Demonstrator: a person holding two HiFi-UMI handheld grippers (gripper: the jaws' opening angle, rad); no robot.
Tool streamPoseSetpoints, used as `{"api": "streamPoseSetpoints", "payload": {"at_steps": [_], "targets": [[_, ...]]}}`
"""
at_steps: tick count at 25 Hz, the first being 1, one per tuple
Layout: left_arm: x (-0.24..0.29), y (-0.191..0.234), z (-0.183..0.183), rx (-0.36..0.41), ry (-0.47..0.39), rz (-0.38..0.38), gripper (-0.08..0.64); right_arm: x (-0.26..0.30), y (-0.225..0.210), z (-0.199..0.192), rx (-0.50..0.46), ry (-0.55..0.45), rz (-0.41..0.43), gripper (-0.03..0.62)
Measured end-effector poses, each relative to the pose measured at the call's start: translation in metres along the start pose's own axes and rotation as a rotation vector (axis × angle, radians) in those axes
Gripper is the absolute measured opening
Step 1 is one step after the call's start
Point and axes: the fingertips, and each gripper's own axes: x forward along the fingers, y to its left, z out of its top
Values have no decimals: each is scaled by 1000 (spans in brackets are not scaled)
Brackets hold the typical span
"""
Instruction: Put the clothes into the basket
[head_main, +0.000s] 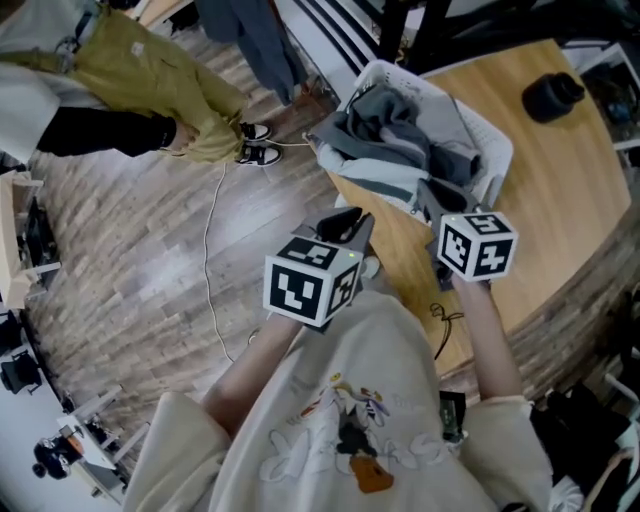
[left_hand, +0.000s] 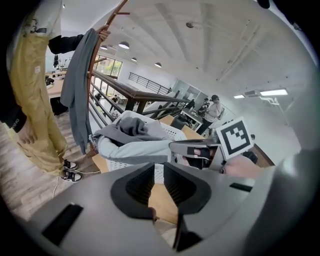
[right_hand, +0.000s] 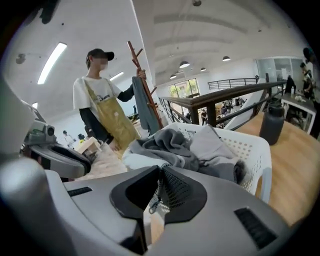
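- An open hall with a plank floor. A wooden table carries a white basket, and a black bottle stands beyond it.
- Off to the left gripper's left, a person in yellow overalls stands by a coat stand with one grey garment hanging on it.
- The clothes are grey tops heaped in the basket, straight ahead of both sets of jaws. A pale one spills over the near rim towards the tools.
- The right gripper has its jaws closed. A zip edge, meaning a metal pull and a thin strip of pale cloth, is pinched between them and hangs just below the tips. It seems to belong to the spilling garment, though I cannot tell for sure.
- The left gripper sits beside its partner. Its jaws are drawn almost together, leaving only a thin slit with nothing in it.
- Handling, as a judgement:
  - The cloth looks soft, light and limp, so it will sag and trail from any single hold rather than lift as one piece.
  - A zip edge is a thin purchase and could slip. A bunched fold of thicker fabric near the garment's middle would hold better.
  - The free gripper is best used to gather the hanging part over the rim.
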Motion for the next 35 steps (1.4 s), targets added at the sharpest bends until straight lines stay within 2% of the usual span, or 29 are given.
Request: {"api": "streamPoseSetpoints", "payload": {"at_steps": [5,10,12,19,25,29,31,35], "targets": [[14,7,15,11,19,-21,44,31,-26,6,-89,109,-74,46],[24,13,38,7,38,-35,44,55,-32,1,-138,224,-101,46],[32,20,43,3,54,-34,44,61,-32,-5,-142,258,-86,46],[70,34,40,12,140,-21,44,87,-34,-20,-98,390,51,46],[93,48,38,1,174,-6,46,121,-27,-32,-201,463,80,46],[102,60,36,-4,189,25,45,136,-21,-36,-216,461,90,46],[102,59,34,14,201,35,46,130,-19,-34,-179,436,112,46],[98,50,39,12,186,19,46,102,-25,-9,52,329,140,48]]}}
